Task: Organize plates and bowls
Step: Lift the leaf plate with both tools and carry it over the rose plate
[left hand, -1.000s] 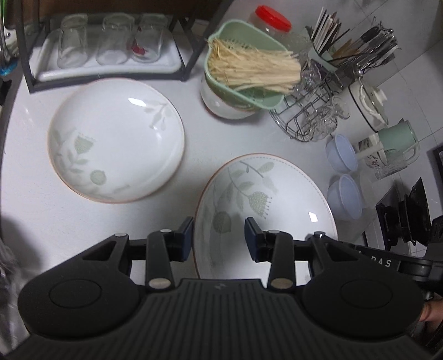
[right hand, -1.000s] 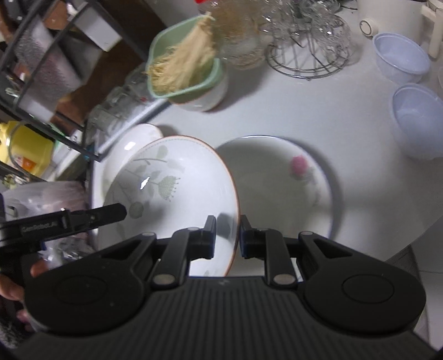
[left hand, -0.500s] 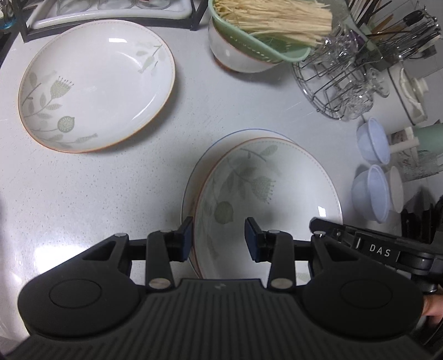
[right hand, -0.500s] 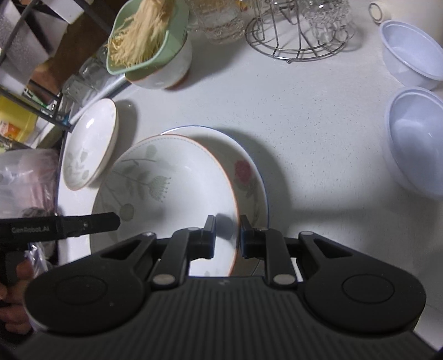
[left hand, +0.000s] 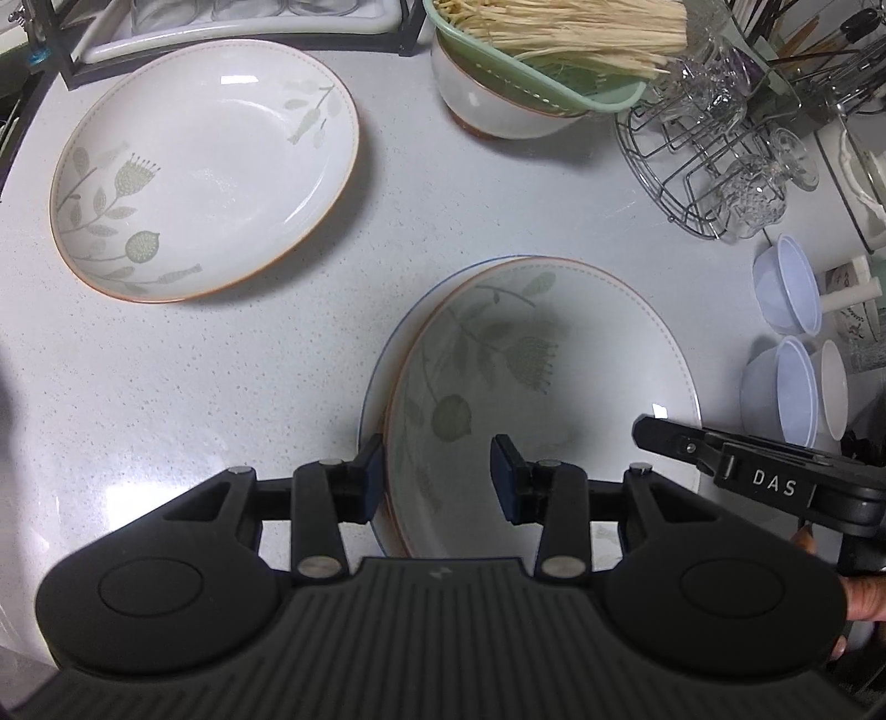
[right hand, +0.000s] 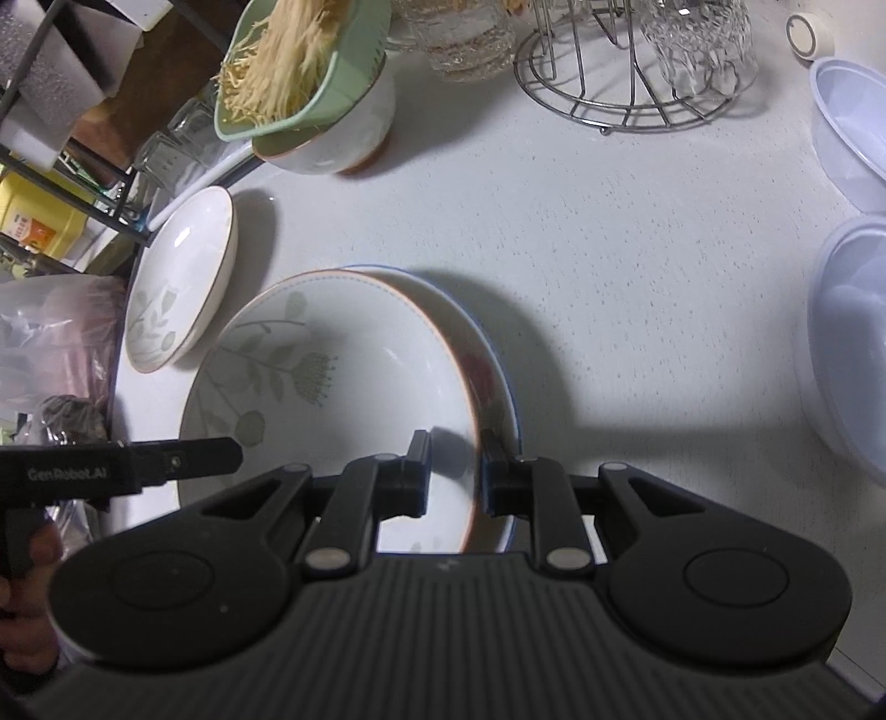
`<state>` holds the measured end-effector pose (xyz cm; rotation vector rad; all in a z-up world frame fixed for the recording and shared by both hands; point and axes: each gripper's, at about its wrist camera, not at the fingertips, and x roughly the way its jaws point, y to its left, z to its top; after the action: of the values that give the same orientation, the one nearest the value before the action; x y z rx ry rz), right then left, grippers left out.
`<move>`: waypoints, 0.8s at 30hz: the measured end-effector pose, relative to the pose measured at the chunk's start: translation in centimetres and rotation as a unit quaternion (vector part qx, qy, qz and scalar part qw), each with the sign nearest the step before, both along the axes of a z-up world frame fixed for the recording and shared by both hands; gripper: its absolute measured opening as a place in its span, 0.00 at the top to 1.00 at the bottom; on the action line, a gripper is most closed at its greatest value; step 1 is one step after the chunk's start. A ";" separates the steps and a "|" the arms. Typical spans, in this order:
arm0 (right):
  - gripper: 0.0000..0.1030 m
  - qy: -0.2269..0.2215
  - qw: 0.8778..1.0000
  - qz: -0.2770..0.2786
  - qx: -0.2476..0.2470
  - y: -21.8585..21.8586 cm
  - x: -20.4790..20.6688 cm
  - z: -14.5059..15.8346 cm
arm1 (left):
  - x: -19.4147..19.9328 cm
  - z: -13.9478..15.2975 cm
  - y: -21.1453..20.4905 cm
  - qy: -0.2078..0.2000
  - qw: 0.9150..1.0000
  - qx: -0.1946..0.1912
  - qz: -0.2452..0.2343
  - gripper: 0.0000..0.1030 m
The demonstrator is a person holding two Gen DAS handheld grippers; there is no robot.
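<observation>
A leaf-patterned plate with an orange rim (right hand: pixel 332 387) sits nested on a blue-rimmed plate with a red flower (right hand: pixel 487 376). My right gripper (right hand: pixel 455 476) has its jaws on either side of the leaf plate's right rim, a small gap showing. In the left wrist view my left gripper (left hand: pixel 437 476) is open, its jaws straddling the left rims of the same leaf plate (left hand: pixel 542 387) and the blue-rimmed plate (left hand: pixel 376 387). A second leaf-patterned plate (left hand: pixel 205 166) lies apart at the upper left; it also shows in the right wrist view (right hand: pixel 177 282).
A white bowl holding a green colander of straw (left hand: pixel 526 72) stands at the back. A wire rack with glasses (left hand: pixel 714 160) is at the right, with pale blue plastic bowls (left hand: pixel 792 338) beyond. A black shelf with glasses (left hand: pixel 221 27) edges the back left.
The leaf plate has come down onto the blue-rimmed plate and now nests in it. My right gripper's jaws have parted a little at its rim. The left gripper has moved closer to the counter.
</observation>
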<state>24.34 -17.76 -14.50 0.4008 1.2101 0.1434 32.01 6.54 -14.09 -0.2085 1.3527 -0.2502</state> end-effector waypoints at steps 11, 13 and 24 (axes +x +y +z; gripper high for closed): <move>0.78 0.002 1.000 0.008 0.019 -0.8 0.0 0.2 | -0.5 -1.0 1.9 0.038 0.996 -0.056 0.055 0.55; 0.79 0.006 1.000 0.002 0.028 -1.2 -0.1 0.2 | -0.6 -1.0 2.1 0.040 0.995 -0.061 0.061 0.55; 0.79 0.002 1.000 0.011 0.005 -1.0 -0.4 1.4 | -1.4 -0.9 2.7 0.043 0.994 -0.074 0.073 0.55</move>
<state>23.96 -18.71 -13.06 0.3966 1.2192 0.1681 30.57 9.23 -14.95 -0.4448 1.3985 -0.2201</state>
